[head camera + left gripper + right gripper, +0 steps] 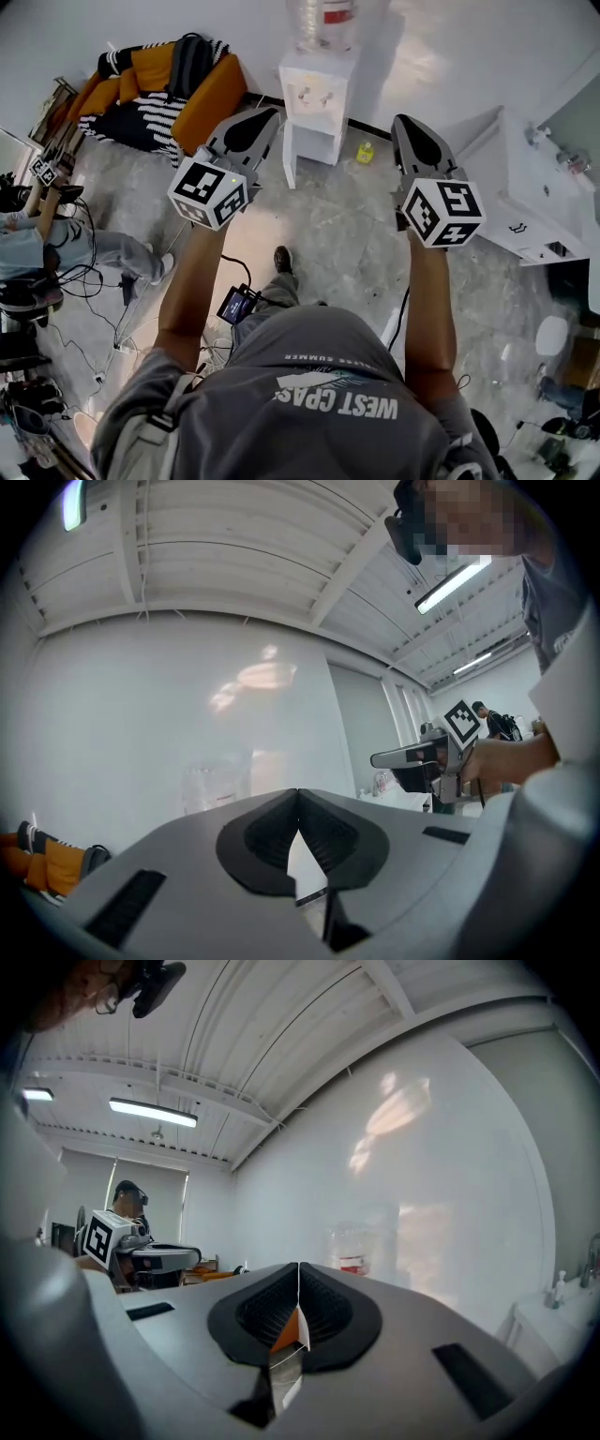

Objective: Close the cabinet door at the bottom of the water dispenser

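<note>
The white water dispenser [319, 94] stands against the far wall with a clear bottle [323, 21] on top. Its bottom cabinet door [290, 157] hangs open at the left of the dark compartment [315, 146]. My left gripper [272, 113] is held up short of the dispenser, pointing at its left side, jaws shut with nothing between them. My right gripper [401, 123] hovers to the dispenser's right, also shut and empty. The left gripper view shows the shut left gripper [298, 795] with the bottle [216, 785] faint beyond. In the right gripper view the right gripper [298, 1269] is closed.
An orange sofa [202, 98] with a striped blanket sits to the dispenser's left. A small yellow object [365, 152] lies on the floor at its right. A white counter unit [525, 197] fills the right side. A seated person [66, 246] and cables [103, 328] occupy the left floor.
</note>
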